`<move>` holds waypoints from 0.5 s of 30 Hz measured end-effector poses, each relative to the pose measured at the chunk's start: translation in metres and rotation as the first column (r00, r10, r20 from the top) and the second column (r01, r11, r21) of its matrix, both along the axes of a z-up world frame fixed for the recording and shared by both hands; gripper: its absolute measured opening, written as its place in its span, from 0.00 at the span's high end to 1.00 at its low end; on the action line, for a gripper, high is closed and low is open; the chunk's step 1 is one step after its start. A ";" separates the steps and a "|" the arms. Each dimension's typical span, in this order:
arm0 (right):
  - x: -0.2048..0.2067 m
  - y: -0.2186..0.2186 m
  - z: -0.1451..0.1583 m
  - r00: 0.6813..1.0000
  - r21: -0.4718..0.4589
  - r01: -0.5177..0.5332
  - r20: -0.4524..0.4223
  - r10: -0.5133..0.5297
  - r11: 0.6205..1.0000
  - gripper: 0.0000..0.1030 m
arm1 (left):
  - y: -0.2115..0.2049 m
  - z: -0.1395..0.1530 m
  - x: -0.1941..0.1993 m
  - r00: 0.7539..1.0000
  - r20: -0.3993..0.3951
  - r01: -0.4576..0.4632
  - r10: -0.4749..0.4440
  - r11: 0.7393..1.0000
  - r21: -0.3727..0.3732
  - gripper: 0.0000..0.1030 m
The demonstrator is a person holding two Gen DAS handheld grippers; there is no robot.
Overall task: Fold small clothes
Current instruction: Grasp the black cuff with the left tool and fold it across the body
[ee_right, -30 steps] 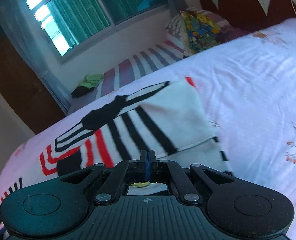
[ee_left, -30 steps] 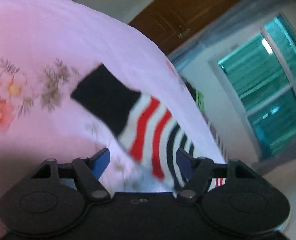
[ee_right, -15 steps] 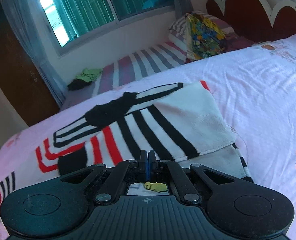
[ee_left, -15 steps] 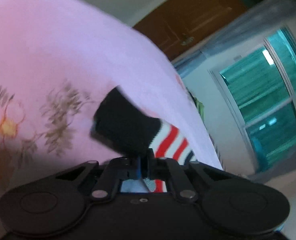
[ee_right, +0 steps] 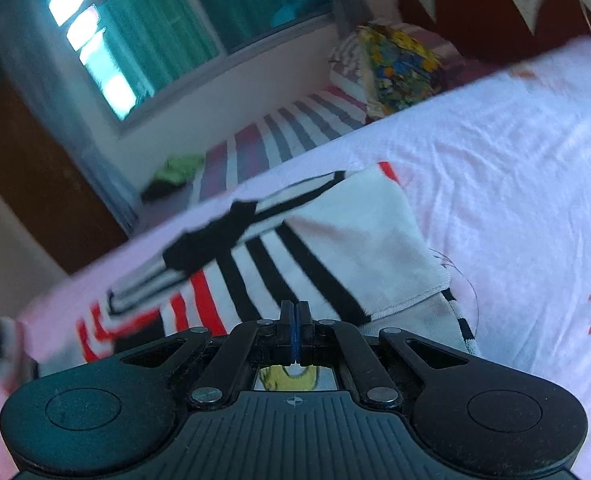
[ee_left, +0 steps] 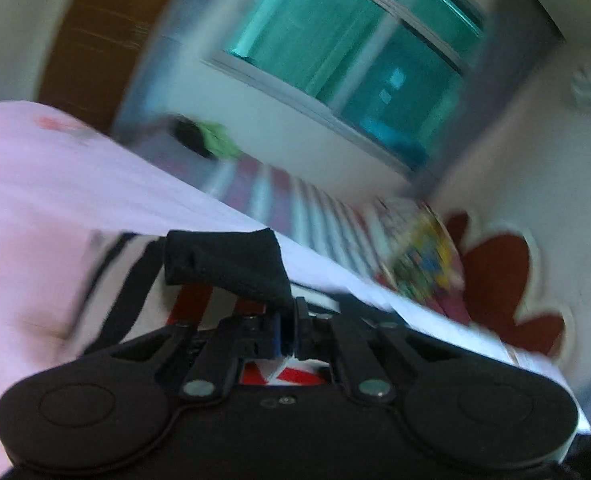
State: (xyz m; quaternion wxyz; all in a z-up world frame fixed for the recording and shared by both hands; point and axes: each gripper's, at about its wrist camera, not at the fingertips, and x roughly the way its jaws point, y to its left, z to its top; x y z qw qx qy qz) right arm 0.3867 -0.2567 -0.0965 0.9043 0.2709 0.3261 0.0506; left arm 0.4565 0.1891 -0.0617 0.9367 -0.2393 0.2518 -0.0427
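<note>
Each camera sits on a gripper and looks forward along its two fingers, tipped down a little. The left camera is very close over the striped shirt (ee_left: 143, 280) on the bed (ee_left: 55, 184), and its picture is blurry. The right camera is close to that shirt too. Both see the window (ee_right: 199, 36), the headboard (ee_left: 503, 280) and the striped mattress (ee_right: 279, 140)
</note>
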 end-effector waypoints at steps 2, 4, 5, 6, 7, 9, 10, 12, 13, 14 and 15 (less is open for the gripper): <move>0.000 -0.010 0.001 1.000 -0.007 0.012 0.009 -0.012 1.000 1.00 | -0.037 -0.006 0.018 0.998 -0.017 0.063 -0.063 0.998 -0.003 0.95; 0.000 -0.021 -0.001 1.000 0.006 0.018 0.005 -0.018 1.000 1.00 | -0.072 -0.012 0.030 0.993 -0.029 0.117 -0.117 0.993 0.007 0.95; -0.001 -0.027 -0.001 1.000 0.009 0.024 0.004 -0.024 1.000 1.00 | -0.089 -0.016 0.036 0.989 -0.042 0.146 -0.145 0.989 0.019 0.95; -0.003 -0.032 -0.001 1.000 0.009 0.030 0.005 -0.030 0.999 1.00 | -0.104 -0.022 0.040 0.983 -0.059 0.175 -0.172 0.984 0.032 0.95; -0.005 -0.038 -0.002 0.999 0.011 0.037 0.006 -0.037 0.999 1.00 | -0.119 -0.027 0.044 0.977 -0.077 0.204 -0.200 0.978 0.050 0.95; -0.010 -0.050 -0.003 0.998 0.035 0.056 -0.002 -0.056 0.998 1.00 | -0.145 -0.045 0.048 0.956 -0.123 0.276 -0.265 0.958 0.084 0.95; -0.012 -0.058 -0.004 0.998 0.073 0.070 -0.008 -0.069 0.995 1.00 | -0.158 -0.055 0.055 0.947 -0.148 0.301 -0.285 0.949 0.097 0.95; -0.016 -0.069 -0.004 0.996 0.124 0.088 -0.008 -0.088 0.988 1.00 | -0.179 -0.070 0.061 0.924 -0.192 0.356 -0.331 0.927 0.117 0.94; -0.017 -0.072 -0.001 0.996 0.120 0.093 -0.007 -0.093 0.988 1.00 | -0.187 -0.076 0.060 0.913 -0.206 0.381 -0.352 0.917 0.123 0.88; -0.016 -0.073 0.001 0.996 0.118 0.090 0.002 -0.091 0.989 1.00 | -0.197 -0.080 0.057 0.909 -0.209 0.394 -0.361 0.908 0.144 0.70; -0.016 -0.074 0.003 0.996 0.121 0.086 0.012 -0.088 0.989 1.00 | -0.208 -0.080 0.052 0.905 -0.198 0.409 -0.376 0.897 0.168 0.58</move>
